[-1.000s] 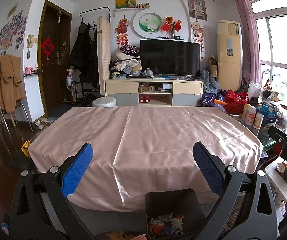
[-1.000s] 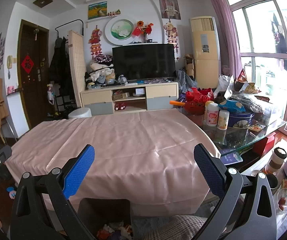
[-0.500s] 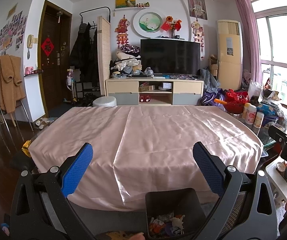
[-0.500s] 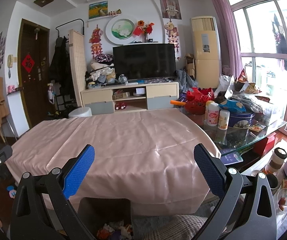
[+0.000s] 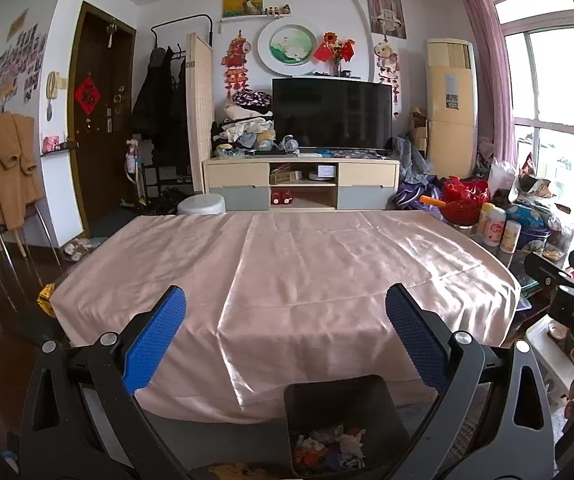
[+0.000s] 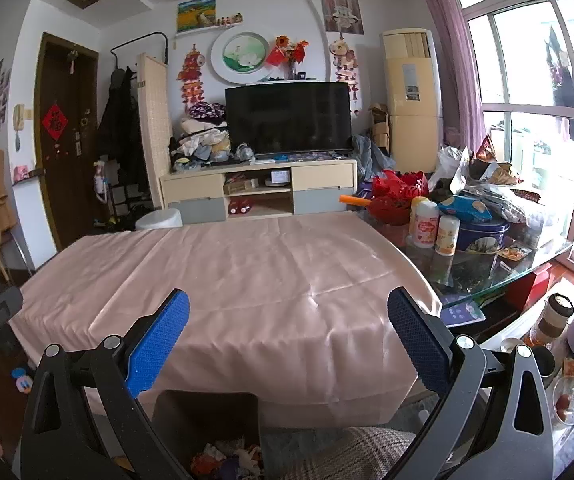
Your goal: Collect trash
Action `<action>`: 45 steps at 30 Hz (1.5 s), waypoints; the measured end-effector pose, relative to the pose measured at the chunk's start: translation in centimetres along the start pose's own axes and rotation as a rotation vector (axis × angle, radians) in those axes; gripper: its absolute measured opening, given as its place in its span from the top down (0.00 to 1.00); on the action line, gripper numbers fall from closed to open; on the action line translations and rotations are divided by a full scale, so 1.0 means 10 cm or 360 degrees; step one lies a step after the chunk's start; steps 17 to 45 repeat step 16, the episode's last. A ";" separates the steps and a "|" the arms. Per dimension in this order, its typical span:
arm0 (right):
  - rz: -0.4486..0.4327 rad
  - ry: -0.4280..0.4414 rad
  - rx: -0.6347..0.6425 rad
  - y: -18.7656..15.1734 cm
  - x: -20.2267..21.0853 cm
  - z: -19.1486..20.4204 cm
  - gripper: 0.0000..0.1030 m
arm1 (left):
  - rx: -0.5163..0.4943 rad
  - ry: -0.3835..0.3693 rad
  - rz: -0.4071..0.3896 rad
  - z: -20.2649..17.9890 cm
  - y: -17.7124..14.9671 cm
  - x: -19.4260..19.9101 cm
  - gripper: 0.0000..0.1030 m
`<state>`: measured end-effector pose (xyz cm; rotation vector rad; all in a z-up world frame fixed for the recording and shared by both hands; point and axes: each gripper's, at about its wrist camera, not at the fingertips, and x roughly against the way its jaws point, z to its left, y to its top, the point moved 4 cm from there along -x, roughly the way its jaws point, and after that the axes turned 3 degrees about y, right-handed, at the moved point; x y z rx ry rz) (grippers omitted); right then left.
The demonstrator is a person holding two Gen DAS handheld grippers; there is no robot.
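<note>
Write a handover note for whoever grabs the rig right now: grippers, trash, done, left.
Left gripper: open, holding nothing, above the near edge of the table.
Right gripper: open, holding nothing, same height.
Bin: dark, on the floor in front of the table, between the two grippers, with crumpled scraps inside.
Tablecloth: pink, no loose trash visible on it.
Done: what trash shows is in the bin.
Left: probably nothing on the cloth. The glass side table is crowded with bottles and bags; whether any of that is trash, I cannot tell.

Left tool point(image 5: 285, 336) and right tool point(image 6: 288, 338), black angular frames, blue textured pads point(image 5: 154, 339), silver screws
</note>
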<state>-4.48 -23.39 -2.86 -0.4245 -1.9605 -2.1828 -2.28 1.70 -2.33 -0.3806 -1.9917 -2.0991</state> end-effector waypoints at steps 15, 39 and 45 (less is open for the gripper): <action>0.0004 0.0003 -0.0040 0.06 -0.05 -0.05 0.03 | -0.0025 -0.0043 0.0025 -0.02 0.04 -0.13 0.08; 0.0003 0.0009 -0.0038 0.08 -0.07 -0.05 0.03 | -0.0032 -0.0035 0.0025 -0.01 0.05 -0.15 0.08; 0.0003 0.0009 -0.0038 0.08 -0.07 -0.05 0.03 | -0.0032 -0.0035 0.0025 -0.01 0.05 -0.15 0.08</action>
